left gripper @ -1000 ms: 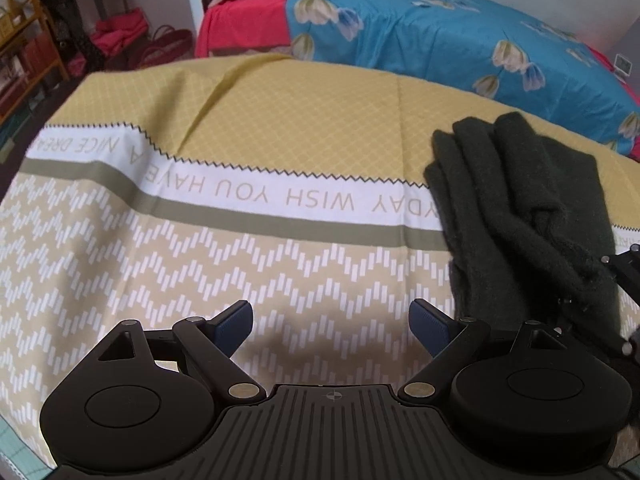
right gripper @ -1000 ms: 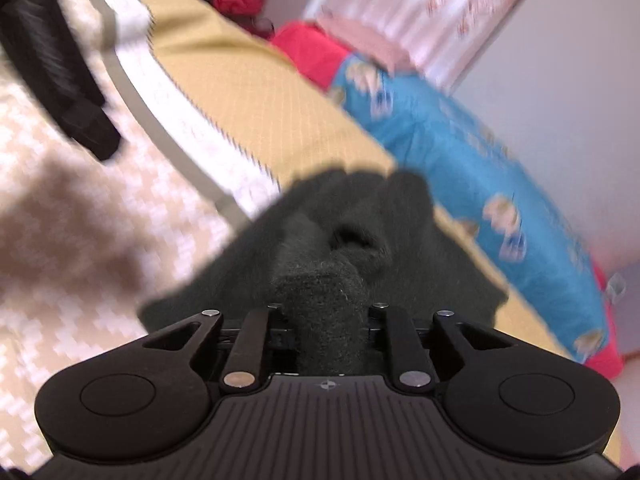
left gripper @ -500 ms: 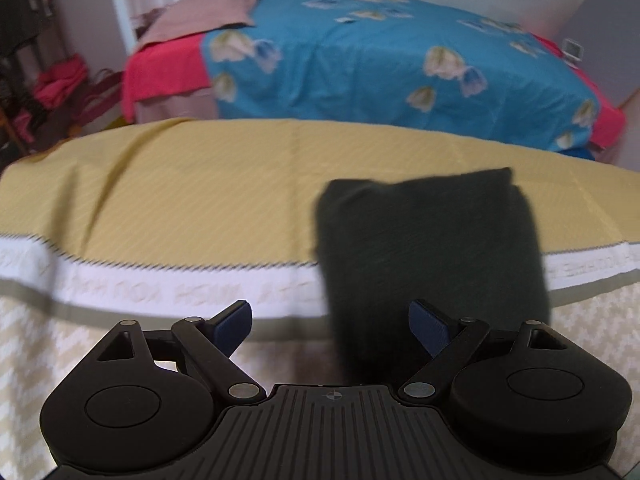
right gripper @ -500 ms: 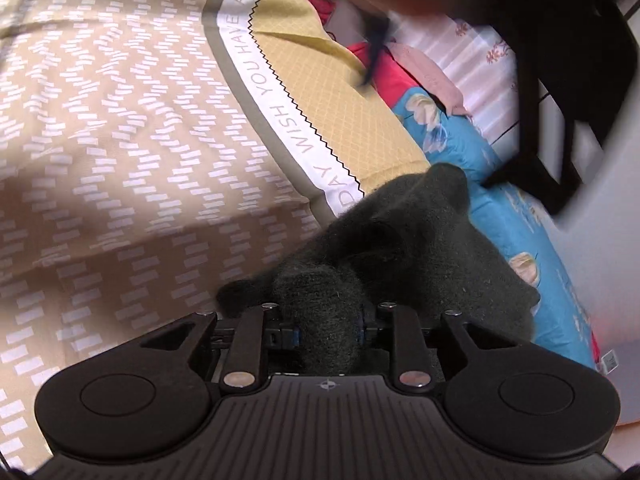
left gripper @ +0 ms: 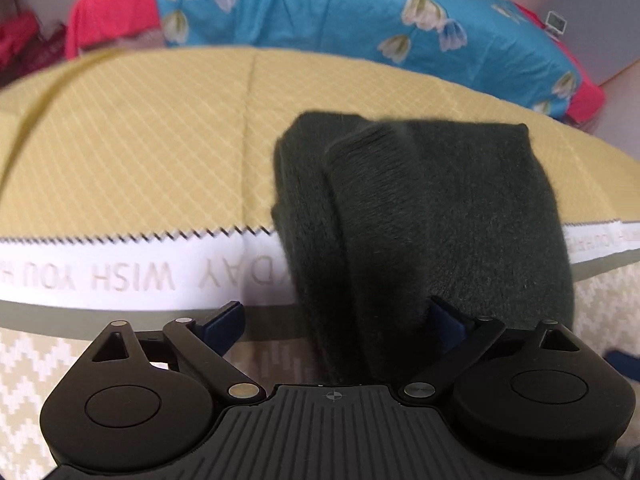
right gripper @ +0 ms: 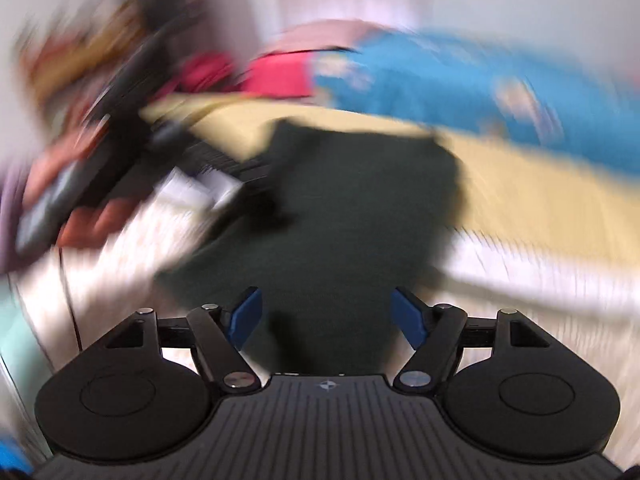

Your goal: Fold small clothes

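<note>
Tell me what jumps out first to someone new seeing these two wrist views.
The dark fuzzy garment, folded on the yellow patterned cloth, fills the middle of both views. The right gripper has just been opening, its jaws now wide and empty over it. Behind lies a blue floral bedspread.

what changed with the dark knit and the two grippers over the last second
The right hand-held gripper has let go of the dark knit garment: its jaws have just been opening and now stand apart, clear of it. The garment now lies folded on the yellow cloth. The left hand-held gripper moved in over it, open as before.
</note>
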`<state>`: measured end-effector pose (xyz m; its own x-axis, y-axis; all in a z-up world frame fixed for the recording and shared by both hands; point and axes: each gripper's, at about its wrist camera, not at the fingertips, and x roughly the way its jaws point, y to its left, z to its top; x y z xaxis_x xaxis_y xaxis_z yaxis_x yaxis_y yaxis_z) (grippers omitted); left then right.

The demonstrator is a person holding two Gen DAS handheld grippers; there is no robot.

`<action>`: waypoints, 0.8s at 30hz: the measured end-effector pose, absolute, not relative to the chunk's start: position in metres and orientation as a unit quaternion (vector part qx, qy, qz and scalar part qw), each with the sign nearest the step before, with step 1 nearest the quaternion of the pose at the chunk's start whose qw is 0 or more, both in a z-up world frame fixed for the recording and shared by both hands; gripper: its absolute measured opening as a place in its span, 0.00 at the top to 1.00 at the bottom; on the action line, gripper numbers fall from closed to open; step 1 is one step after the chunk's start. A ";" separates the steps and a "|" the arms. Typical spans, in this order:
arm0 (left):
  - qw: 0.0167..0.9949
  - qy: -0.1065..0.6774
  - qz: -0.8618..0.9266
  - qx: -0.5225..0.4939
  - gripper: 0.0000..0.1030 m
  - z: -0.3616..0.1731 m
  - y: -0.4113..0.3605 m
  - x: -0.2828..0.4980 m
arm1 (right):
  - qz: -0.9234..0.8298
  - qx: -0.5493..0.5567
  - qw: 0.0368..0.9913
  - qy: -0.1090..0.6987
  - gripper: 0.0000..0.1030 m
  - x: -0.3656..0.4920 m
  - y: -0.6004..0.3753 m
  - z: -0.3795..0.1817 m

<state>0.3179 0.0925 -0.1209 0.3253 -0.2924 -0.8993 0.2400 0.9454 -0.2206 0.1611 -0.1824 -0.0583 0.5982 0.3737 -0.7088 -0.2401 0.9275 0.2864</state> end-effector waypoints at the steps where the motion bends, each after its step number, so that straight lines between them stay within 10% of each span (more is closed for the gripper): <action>1: 0.802 0.568 -0.177 -0.045 0.00 -0.125 0.096 0.322 | 0.152 0.135 0.880 0.429 0.26 0.173 -0.201 -0.065; 15: 0.742 0.603 -0.242 -0.167 0.00 -0.151 0.112 0.317 | 0.162 0.430 0.742 0.488 0.21 0.255 -0.255 -0.138; 24: 0.771 0.563 -0.249 -0.163 0.00 -0.113 0.084 0.298 | 0.199 0.435 0.741 0.472 0.50 0.253 -0.262 -0.116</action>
<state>0.2984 0.0837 -0.1130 0.2417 -0.5677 -0.7870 0.2017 0.8227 -0.5315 0.2532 -0.2620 -0.1157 0.4755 0.7056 -0.5253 0.1149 0.5422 0.8324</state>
